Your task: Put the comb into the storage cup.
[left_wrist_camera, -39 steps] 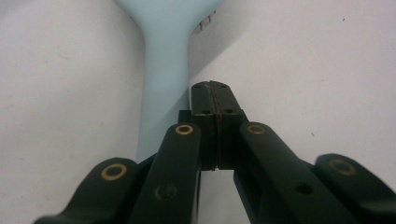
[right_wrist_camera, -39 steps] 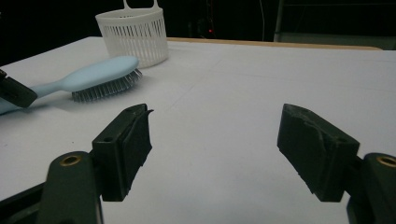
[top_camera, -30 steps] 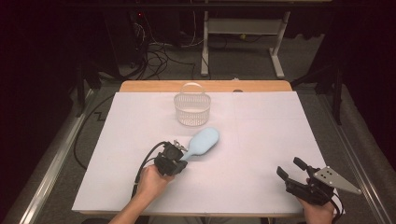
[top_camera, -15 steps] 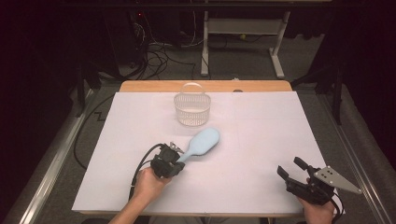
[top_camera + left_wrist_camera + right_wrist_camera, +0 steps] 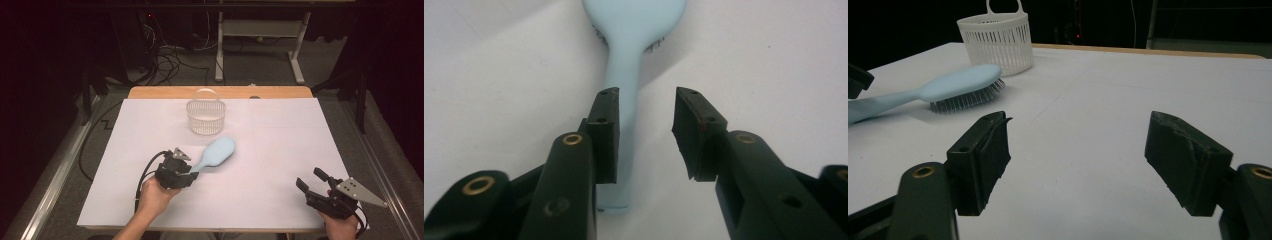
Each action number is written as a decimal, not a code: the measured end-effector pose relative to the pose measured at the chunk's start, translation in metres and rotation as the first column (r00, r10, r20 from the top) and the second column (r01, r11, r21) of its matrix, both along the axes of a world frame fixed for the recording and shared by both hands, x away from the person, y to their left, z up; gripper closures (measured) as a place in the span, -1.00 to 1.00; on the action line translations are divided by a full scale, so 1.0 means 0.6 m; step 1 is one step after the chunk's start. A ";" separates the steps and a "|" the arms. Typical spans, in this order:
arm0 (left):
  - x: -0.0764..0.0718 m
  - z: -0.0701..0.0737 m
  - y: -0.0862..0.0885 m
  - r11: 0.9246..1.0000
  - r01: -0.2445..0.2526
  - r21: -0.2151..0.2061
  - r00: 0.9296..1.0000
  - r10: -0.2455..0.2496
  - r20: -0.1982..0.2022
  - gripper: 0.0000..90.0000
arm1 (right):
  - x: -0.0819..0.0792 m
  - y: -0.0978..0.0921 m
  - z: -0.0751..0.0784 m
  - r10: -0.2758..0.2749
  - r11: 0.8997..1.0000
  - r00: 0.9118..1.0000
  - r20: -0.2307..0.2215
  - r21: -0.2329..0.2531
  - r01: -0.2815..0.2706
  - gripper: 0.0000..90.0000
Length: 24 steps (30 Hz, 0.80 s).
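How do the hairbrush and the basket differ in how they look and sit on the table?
The hairbrush is pale blue and solid; the basket is white with slatted, see-through walls. The hairbrush lies flat, bristles down, while the basket stands upright with its handle raised. The hairbrush's handle runs between the open jaws of the left gripper; the basket stands apart from both grippers. Both rest on the white table.

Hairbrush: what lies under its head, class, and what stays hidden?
Under the hairbrush head, dark bristles rest on the white table cover. The bristle tips and the cover beneath them are hidden.
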<state>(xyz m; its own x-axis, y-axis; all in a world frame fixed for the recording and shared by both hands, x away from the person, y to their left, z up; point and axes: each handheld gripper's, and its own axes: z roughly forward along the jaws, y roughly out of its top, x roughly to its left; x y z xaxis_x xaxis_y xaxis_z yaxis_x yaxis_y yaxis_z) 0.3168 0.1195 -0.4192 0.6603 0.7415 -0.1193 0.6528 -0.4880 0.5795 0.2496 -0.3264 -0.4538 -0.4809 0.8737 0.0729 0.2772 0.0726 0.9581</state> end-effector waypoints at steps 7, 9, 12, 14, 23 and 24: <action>0.013 0.004 0.011 0.998 -0.036 -0.049 0.999 0.036 0.020 0.01 | 0.005 0.004 0.000 0.008 1.000 1.000 -0.004 -0.002 -0.008 -0.41; 0.019 0.003 0.010 0.998 -0.040 -0.050 0.999 0.041 0.016 -0.13 | 0.006 0.004 -0.001 0.010 1.000 1.000 -0.003 -0.004 -0.010 -0.41; 0.027 0.001 0.006 0.998 -0.037 -0.047 0.999 0.038 0.018 -0.13 | 0.005 0.002 -0.001 0.009 1.000 1.000 -0.004 0.000 -0.009 -0.41; 0.034 -0.001 0.004 0.998 -0.037 -0.042 0.999 0.037 0.007 -0.24 | 0.004 0.002 -0.001 0.010 1.000 1.000 -0.004 0.002 -0.010 -0.41; 0.063 -0.007 -0.015 1.000 -0.016 0.005 1.000 0.016 -0.010 -0.32 | 0.005 0.002 -0.001 0.018 1.000 1.000 -0.005 -0.001 -0.018 -0.41; 0.065 -0.008 -0.018 1.000 -0.016 0.008 1.000 0.016 -0.012 -0.32 | 0.005 0.002 -0.001 0.019 1.000 1.000 -0.006 -0.001 -0.019 -0.41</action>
<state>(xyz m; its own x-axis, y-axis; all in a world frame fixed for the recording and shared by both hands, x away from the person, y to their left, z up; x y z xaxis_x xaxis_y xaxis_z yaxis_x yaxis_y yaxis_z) 0.3558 0.1087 -0.4239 0.6472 0.7526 -0.1214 0.6671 -0.4820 0.5681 0.2525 -0.3252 -0.4545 -0.4970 0.8645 0.0751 0.2812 0.0785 0.9564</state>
